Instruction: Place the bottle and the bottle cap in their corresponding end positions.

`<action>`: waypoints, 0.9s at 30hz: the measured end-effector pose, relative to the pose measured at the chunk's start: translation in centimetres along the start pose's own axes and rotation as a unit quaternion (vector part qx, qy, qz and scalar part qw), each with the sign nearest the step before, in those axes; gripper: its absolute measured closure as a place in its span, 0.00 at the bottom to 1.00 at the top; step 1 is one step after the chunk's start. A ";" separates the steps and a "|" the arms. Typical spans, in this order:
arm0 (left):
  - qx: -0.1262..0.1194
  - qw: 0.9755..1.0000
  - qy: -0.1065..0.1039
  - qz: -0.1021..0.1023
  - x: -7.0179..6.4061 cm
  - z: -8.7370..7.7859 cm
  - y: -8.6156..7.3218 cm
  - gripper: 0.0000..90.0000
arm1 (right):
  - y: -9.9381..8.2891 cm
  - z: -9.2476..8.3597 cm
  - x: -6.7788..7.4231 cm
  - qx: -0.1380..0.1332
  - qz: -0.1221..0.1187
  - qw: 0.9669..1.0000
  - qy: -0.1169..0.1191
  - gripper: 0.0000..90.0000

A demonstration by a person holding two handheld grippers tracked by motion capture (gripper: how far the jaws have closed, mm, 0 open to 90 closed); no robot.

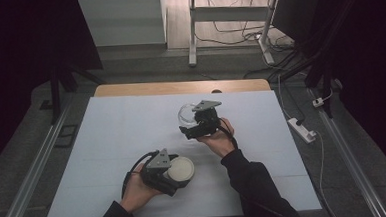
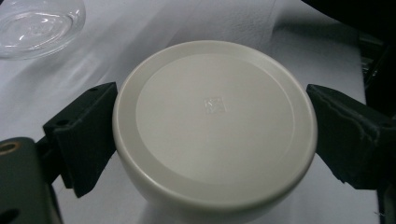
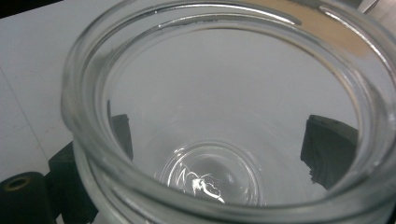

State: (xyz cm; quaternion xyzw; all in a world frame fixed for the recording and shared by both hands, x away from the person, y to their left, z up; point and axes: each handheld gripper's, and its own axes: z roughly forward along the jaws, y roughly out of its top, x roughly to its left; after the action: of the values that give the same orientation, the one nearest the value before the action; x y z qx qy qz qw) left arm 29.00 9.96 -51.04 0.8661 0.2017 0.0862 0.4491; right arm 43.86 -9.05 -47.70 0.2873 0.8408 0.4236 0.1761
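A round cream-white lid [image 2: 212, 123] sits flat side up between the two black jaws of my left gripper [image 2: 212, 135], which press against its left and right edges. From above, the lid [image 1: 180, 169] and left gripper [image 1: 172, 175] are near the table's front middle. A clear glass jar [image 3: 224, 116], empty and open at the top, is held between the jaws of my right gripper [image 3: 219, 149], seen through the glass. In the high view the jar [image 1: 186, 114] and right gripper [image 1: 194, 123] are at the table's centre, beyond the lid. The jar [image 2: 39, 25] also shows at top left.
A white sheet covers the table [image 1: 122, 137], with a wooden edge [image 1: 180, 87] at the far side. A power strip [image 1: 302, 130] and cables lie on the floor to the right. A white desk frame [image 1: 226, 21] stands beyond the table.
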 end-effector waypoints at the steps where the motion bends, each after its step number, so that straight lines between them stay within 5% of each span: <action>1: 0.000 1.000 -0.001 -0.001 0.1 0.2 0.0 0.09 | 0.0 0.2 0.0 0.001 0.001 1.000 0.000 0.07; 27: 0.034 0.999 0.011 -0.001 1.3 3.3 -0.5 0.09 | 0.5 4.0 -0.1 0.015 -0.002 1.000 -0.006 0.07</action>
State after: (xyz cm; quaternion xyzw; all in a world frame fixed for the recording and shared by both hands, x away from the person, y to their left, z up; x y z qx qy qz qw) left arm 31.10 8.31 -53.46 0.8796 0.2103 0.0884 0.4175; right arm 46.23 -6.44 -49.59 0.2906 0.8464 0.4091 0.1781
